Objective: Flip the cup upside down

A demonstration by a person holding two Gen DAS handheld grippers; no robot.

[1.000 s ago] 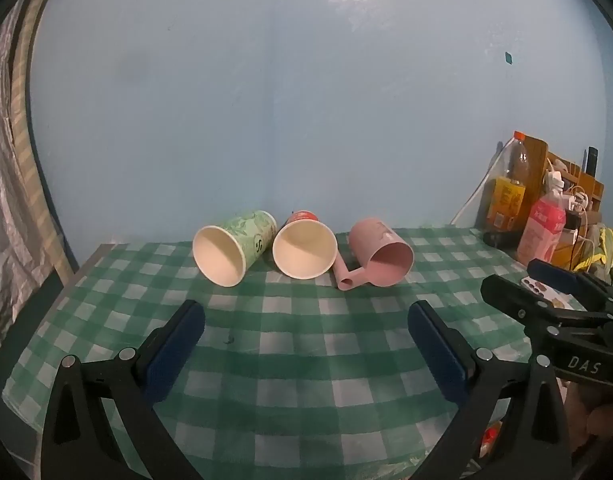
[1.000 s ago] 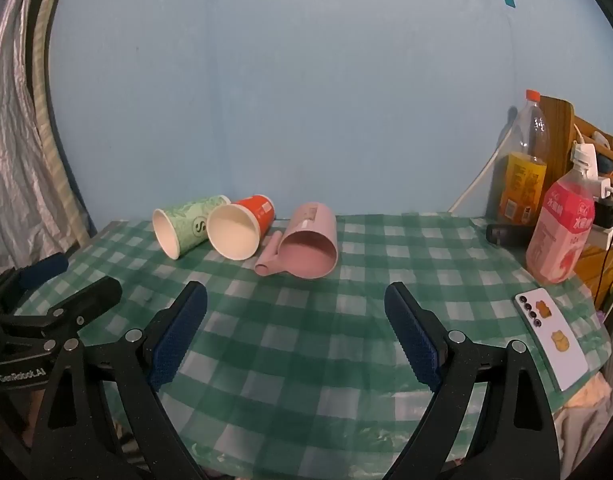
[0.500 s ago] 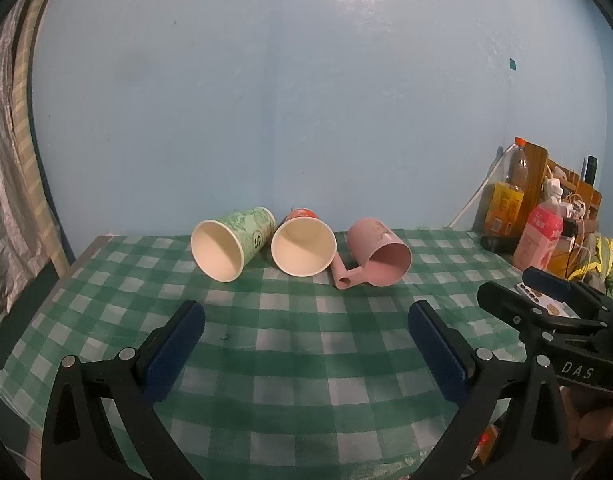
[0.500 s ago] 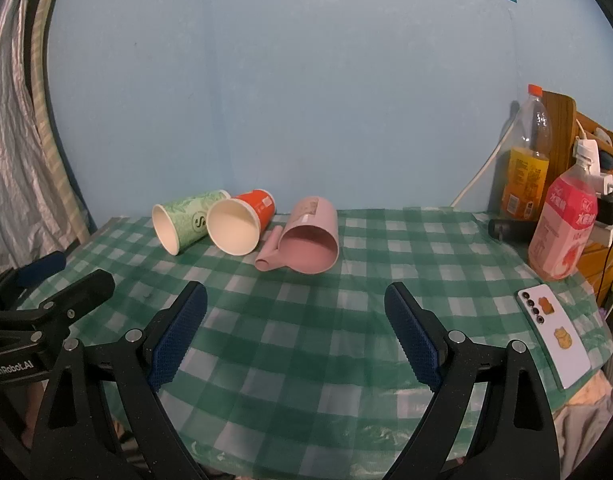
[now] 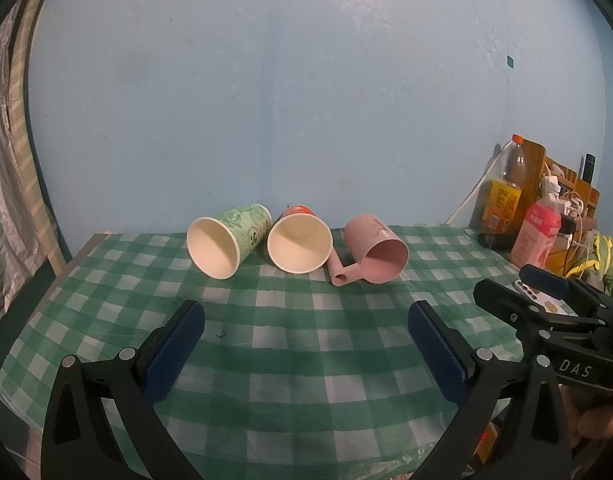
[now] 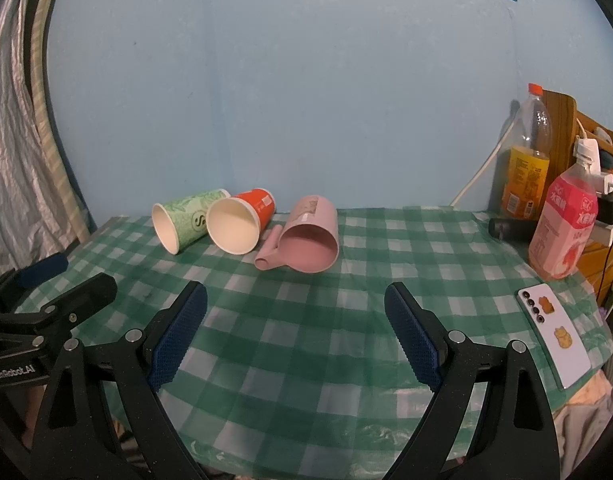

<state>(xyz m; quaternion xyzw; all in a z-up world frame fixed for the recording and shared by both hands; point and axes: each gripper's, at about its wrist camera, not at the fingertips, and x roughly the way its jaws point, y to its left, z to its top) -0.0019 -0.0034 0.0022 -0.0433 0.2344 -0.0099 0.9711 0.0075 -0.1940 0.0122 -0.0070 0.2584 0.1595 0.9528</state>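
Three cups lie on their sides at the back of the green checked tablecloth (image 5: pixel 290 344), mouths toward me: a green paper cup (image 5: pixel 226 240), a red paper cup (image 5: pixel 299 243) and a pink plastic mug (image 5: pixel 376 254) with a handle. They also show in the right wrist view: green cup (image 6: pixel 186 220), red cup (image 6: pixel 240 224), pink mug (image 6: pixel 310 240). My left gripper (image 5: pixel 306 316) is open and empty, well short of the cups. My right gripper (image 6: pixel 296 300) is open and empty, in front of the pink mug.
At the right stand an orange drink bottle (image 6: pixel 526 160), a pink drink bottle (image 6: pixel 562 232), a dark cylinder (image 6: pixel 510 230) and a wooden rack with cables (image 6: pixel 586 140). A white phone (image 6: pixel 552 332) lies near the right table edge. A blue wall is behind; curtain at left.
Both grippers have drawn back and tilted up slightly; the cups sit a little lower and farther in view. The cups have not moved. Both grippers stay open.
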